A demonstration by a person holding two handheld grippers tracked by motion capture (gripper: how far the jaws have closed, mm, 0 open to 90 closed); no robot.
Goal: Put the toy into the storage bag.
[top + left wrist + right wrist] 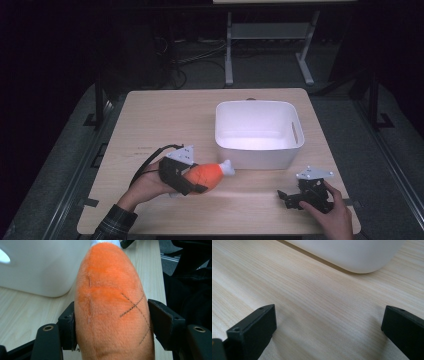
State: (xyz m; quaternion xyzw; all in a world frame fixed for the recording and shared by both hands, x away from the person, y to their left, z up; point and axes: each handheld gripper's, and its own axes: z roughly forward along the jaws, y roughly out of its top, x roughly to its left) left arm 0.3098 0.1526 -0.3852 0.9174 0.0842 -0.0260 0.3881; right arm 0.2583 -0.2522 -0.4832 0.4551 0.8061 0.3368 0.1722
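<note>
Where high view shows plush carrot [207, 175] in left claw [192, 181], left gripper view adds stitched cross.

Plush toy [110, 307]: orange pile fabric, short and fuzzy, stitched seam, dark thread crosses. Bin [259, 134]: white plastic, smooth, slight sheen. Counter [312, 302]: pale wood-grain surface, matt, fine straight grain. Fingers [254, 327]: black plastic, matt, with screw holes.

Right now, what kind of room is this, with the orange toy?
Probably a lab or test room, not a home: a bare wooden table stands lit in a dark room, cables lie on the floor behind it, and a metal-legged bench stands farther back.
</note>
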